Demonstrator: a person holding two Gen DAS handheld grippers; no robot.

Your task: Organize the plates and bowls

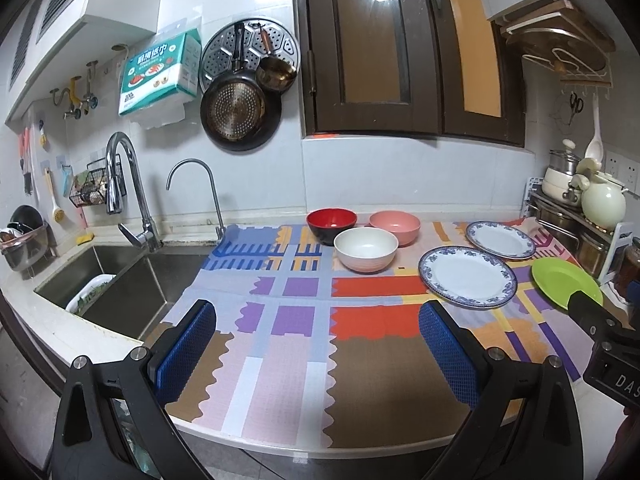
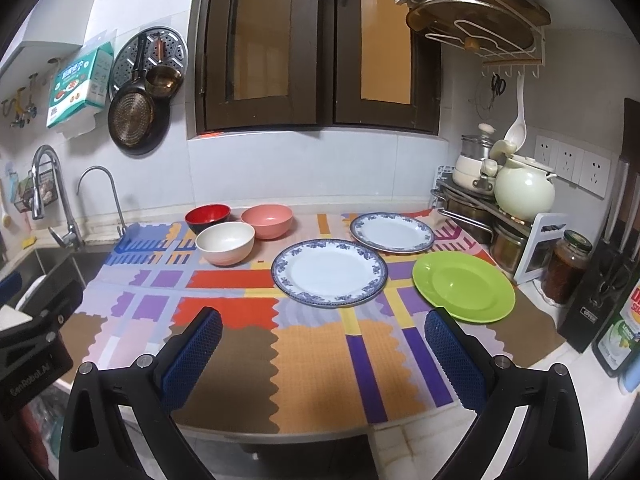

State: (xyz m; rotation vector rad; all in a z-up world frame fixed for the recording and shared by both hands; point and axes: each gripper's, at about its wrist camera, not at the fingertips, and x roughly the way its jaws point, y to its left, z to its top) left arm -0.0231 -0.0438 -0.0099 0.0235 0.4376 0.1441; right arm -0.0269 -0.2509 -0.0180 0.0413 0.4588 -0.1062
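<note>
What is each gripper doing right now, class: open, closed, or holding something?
Left gripper: open, holding nothing, above the mat.
Right gripper: open, holding nothing, above the mat.

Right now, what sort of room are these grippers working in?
Most likely a home kitchen: a stainless steel sink with a chrome tap, a dark frying pan hung on the tiled wall, and a cream lidded pot.

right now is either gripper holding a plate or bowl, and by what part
Nothing is held. The left gripper and right gripper are both open over the mat, short of the dishes.
</note>
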